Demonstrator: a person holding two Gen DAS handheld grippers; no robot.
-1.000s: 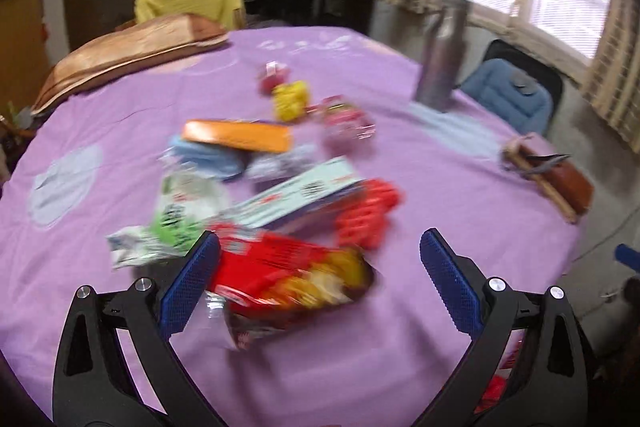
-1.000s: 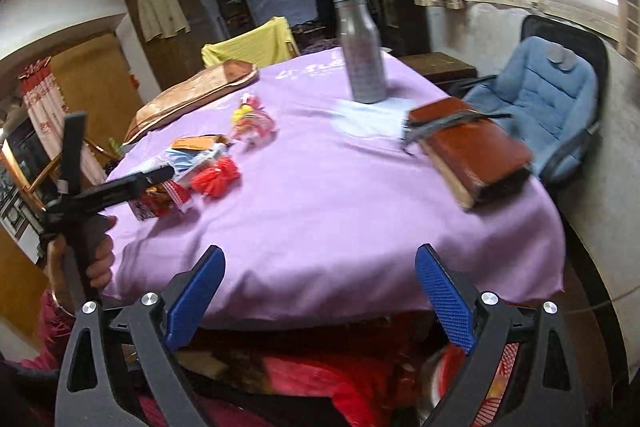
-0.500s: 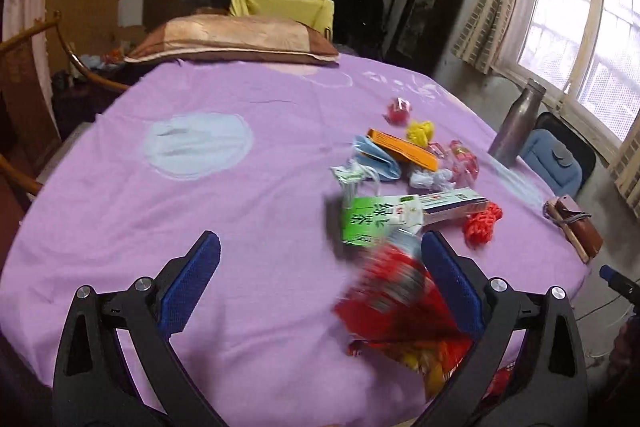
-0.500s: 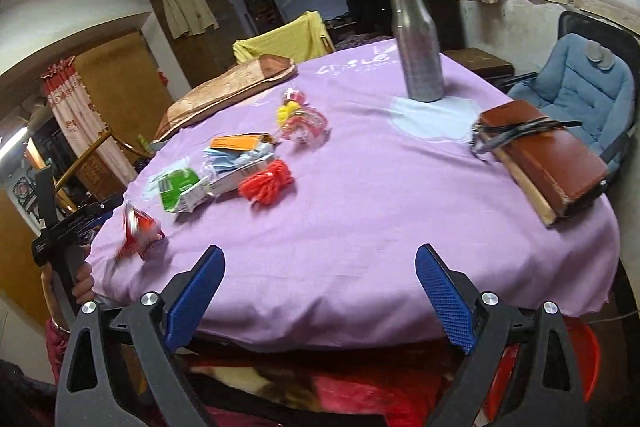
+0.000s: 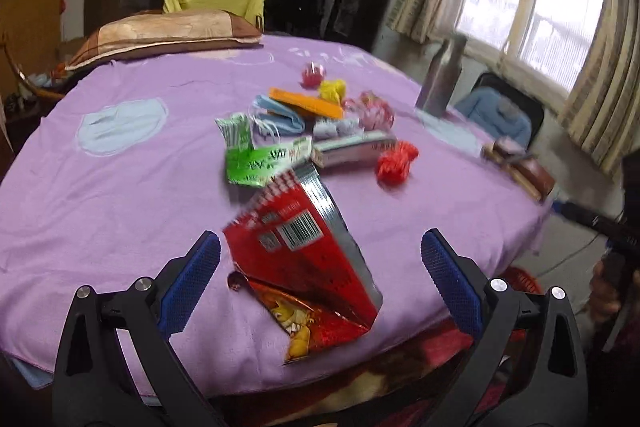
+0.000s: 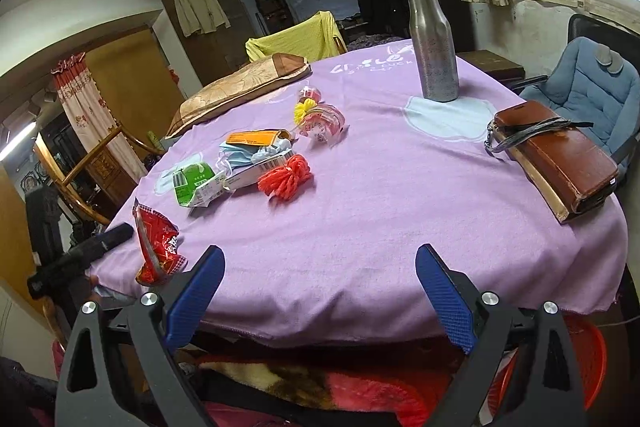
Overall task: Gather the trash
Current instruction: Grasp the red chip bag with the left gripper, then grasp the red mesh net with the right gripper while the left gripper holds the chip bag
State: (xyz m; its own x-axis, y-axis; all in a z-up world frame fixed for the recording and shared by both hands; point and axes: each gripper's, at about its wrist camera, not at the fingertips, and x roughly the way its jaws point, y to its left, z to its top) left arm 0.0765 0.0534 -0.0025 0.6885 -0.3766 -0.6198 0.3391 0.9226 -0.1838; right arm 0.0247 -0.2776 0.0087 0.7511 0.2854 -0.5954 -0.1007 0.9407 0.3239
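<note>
A red snack bag (image 5: 304, 255) stands crumpled near the front edge of the purple tablecloth (image 5: 100, 195), between the fingers of my open left gripper (image 5: 320, 279) without touching them. It also shows in the right wrist view (image 6: 156, 247) at the table's left edge, beside the left gripper's black body (image 6: 80, 255). Further back lies a pile of trash: a green wrapper (image 5: 260, 159), a blue face mask (image 5: 276, 115), an orange packet (image 5: 304, 103), a red net ball (image 5: 396, 163). My right gripper (image 6: 320, 291) is open and empty at the table's near edge.
A steel bottle (image 6: 434, 43) and a brown wallet (image 6: 560, 159) are on the right of the table. A pillow (image 6: 244, 87) lies at the back. A blue padded chair (image 6: 588, 95) stands right. A red basket (image 6: 576, 359) sits on the floor below the table edge.
The red snack bag has come from the pile toward the table's front edge and now stands between my left fingers. My left gripper pulled back; the right gripper rose a little.
</note>
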